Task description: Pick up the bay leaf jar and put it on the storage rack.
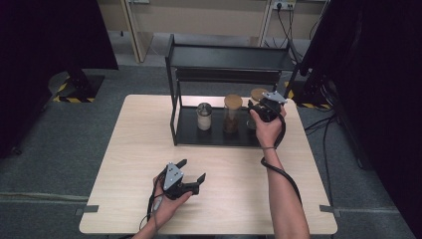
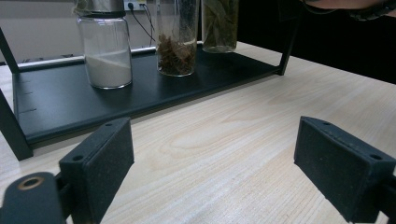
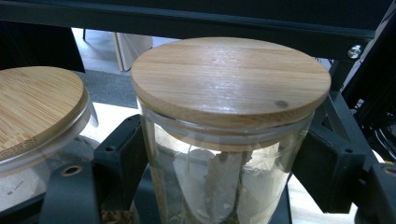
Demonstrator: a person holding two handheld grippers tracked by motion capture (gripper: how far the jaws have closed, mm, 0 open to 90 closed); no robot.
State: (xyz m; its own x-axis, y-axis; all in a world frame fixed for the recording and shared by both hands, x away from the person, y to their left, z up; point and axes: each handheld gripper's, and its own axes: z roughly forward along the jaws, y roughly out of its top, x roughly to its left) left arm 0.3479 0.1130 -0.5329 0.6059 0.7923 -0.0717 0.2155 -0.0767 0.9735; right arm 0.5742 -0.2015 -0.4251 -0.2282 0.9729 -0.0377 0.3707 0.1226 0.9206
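Three glass jars stand on the bottom tray [image 1: 214, 135] of a black shelf rack [image 1: 226, 57]. The right one, a leaf-filled jar [image 1: 258, 94] [image 3: 224, 182] [image 2: 219, 25] with a wooden lid [image 3: 231, 79], sits between the jaws of my right gripper [image 1: 258, 110] [image 3: 222, 172], whose pads [image 3: 121, 158] press its glass sides. To its left are a cork-lidded jar of brown bits [image 1: 232, 113] [image 2: 176, 42] [image 3: 37, 105] and a metal-lidded jar of white powder [image 1: 204, 116] [image 2: 105, 51]. My left gripper [image 1: 191, 169] [image 2: 210, 163] is open just above the table's front, pointing at the rack, holding nothing.
The rack's upper shelf [image 3: 196, 18] hangs low over the jar lids, and its posts [image 1: 173, 104] frame the tray's corners. The light wooden table [image 1: 149, 149] has open room left of and in front of the rack. The right forearm [image 1: 278, 189] crosses the right side.
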